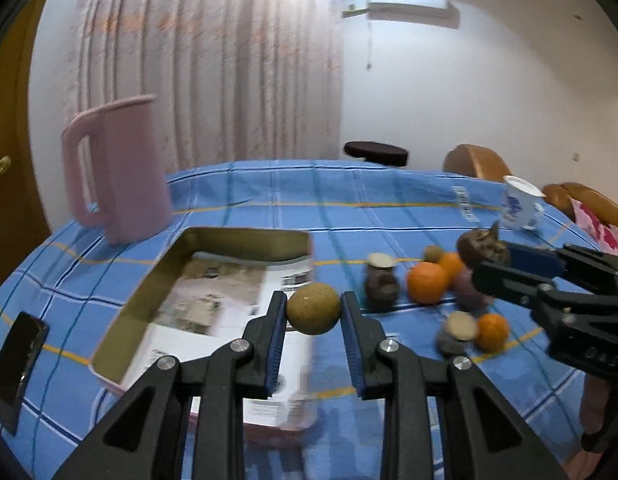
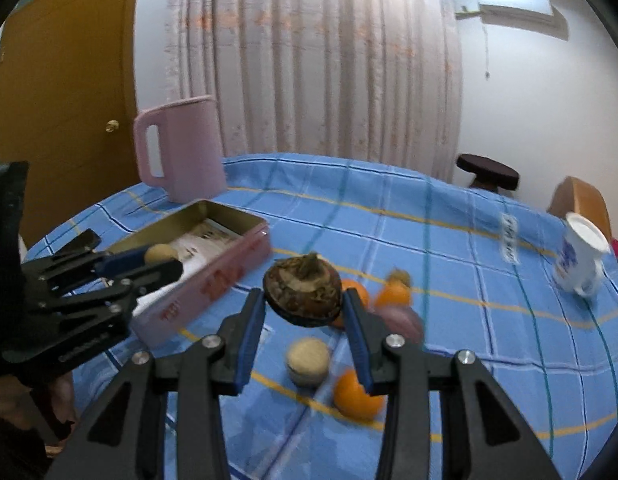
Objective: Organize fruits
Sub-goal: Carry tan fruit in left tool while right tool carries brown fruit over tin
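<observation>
My left gripper point(image 1: 313, 312) has its blue pads pressed against both sides of a round tan-brown fruit point(image 1: 313, 309), speckled and matte, held in the air above the near right corner of the open pink tin box point(image 1: 245, 236). The box has a gold inner wall and printed paper lying on its bottom. My right gripper point(image 2: 305, 308) is clamped the same way on a dark brown mangosteen-like fruit point(image 2: 303, 294), its dried, flaky cap facing up, lifted clear of the tablecloth.

Under and just past the right jaws the remaining fruits sit in a loose cluster on the blue checked tablecloth point(image 2: 449, 248): a pale cut-faced piece point(image 2: 307, 361) directly below, an orange point(image 2: 357, 398) near the right finger, more oranges point(image 2: 393, 294) and a purplish fruit point(image 2: 405, 322) behind, all blurred. From the left wrist view, another dark piece with a pale top point(image 1: 381, 282) stands between the box and the oranges.

A pink pitcher point(image 1: 117, 168) stands behind the box, touching or just beside its far edge; I cannot tell which. A blue-and-white cup point(image 2: 581, 258) sits well apart at the table's right edge. A dark flat object point(image 1: 17, 360) lies left of the box.
</observation>
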`<state>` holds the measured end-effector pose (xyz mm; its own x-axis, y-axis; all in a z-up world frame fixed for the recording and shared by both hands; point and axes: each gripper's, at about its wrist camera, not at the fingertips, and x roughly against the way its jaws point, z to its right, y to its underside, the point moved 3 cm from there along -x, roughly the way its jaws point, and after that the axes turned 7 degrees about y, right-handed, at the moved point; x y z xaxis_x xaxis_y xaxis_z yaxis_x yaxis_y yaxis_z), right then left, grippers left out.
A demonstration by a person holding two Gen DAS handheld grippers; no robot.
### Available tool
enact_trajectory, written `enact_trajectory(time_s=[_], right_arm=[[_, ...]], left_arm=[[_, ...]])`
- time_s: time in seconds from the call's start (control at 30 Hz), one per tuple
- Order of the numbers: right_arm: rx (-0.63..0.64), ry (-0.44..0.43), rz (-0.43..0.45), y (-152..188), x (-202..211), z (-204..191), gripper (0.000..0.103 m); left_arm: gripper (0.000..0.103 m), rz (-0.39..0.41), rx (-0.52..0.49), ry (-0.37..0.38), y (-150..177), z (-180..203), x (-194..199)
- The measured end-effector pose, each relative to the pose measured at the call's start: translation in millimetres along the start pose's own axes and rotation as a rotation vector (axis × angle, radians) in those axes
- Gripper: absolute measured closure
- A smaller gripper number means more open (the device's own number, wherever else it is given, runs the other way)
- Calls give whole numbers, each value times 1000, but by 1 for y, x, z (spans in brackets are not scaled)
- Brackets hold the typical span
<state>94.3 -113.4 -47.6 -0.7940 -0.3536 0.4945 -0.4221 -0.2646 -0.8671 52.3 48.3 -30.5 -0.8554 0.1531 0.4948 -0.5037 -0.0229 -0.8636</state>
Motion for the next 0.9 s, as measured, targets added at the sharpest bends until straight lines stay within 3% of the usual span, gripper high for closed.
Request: enact_trajectory(time_s=[0.23, 0.9], right_arm=[[15, -78, -11, -21, -26, -32, 60], [116, -176, -98, -30, -93, -103, 60]], left_arm=[[74, -46, 26, -73, -1, -37, -9], [74, -133, 61, -112, -2, -89, -32]])
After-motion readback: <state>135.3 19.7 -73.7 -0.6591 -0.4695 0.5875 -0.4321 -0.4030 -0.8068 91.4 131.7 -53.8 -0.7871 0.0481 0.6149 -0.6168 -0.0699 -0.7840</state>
